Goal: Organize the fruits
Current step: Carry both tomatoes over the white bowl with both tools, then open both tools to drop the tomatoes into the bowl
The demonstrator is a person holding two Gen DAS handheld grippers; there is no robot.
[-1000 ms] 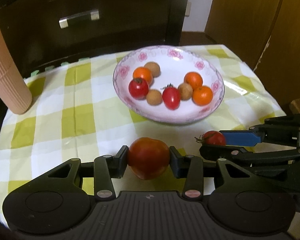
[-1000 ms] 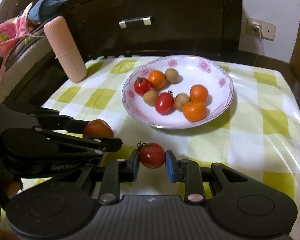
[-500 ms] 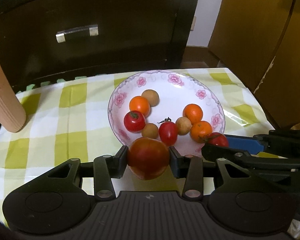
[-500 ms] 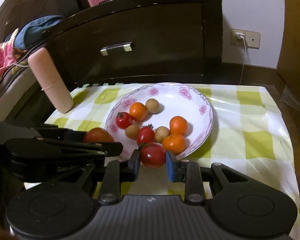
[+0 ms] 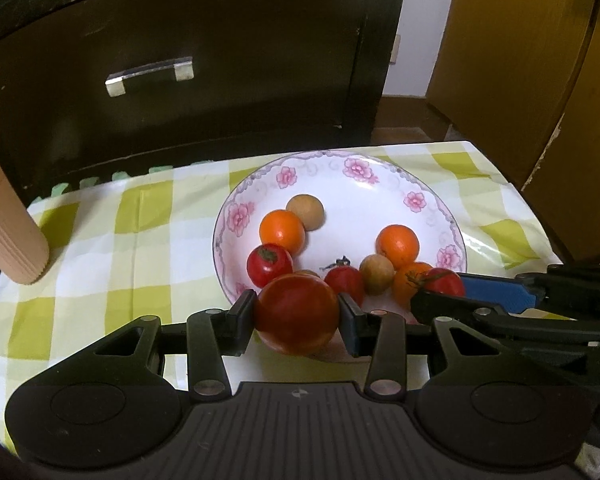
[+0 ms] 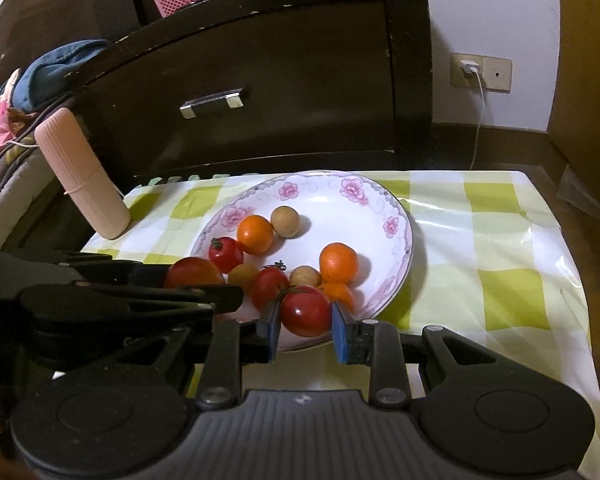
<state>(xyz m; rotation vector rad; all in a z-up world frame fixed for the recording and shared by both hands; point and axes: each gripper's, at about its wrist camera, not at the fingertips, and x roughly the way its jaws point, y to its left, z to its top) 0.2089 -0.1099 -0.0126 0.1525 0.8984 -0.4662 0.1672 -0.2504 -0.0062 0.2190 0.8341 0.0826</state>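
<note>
Left gripper (image 5: 297, 314) clamps the large tomato (image 5: 297, 312) at the near rim of the floral plate (image 5: 260, 190), on the checked tablecloth (image 5: 100, 240). Beside it, the right gripper (image 6: 306, 318) pinches the small tomato (image 6: 306, 310) over the same rim.

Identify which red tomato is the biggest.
The large red tomato clamped in the left gripper: clearly bulkier than the small stemmed tomato in the right gripper and those on the floral plate.

Glossy ceramic plate (image 6: 400, 216) on shiny plastic tablecloth (image 6: 500, 240); dark wooden cabinet (image 6: 300, 92), metal handle (image 6: 214, 102)
</note>
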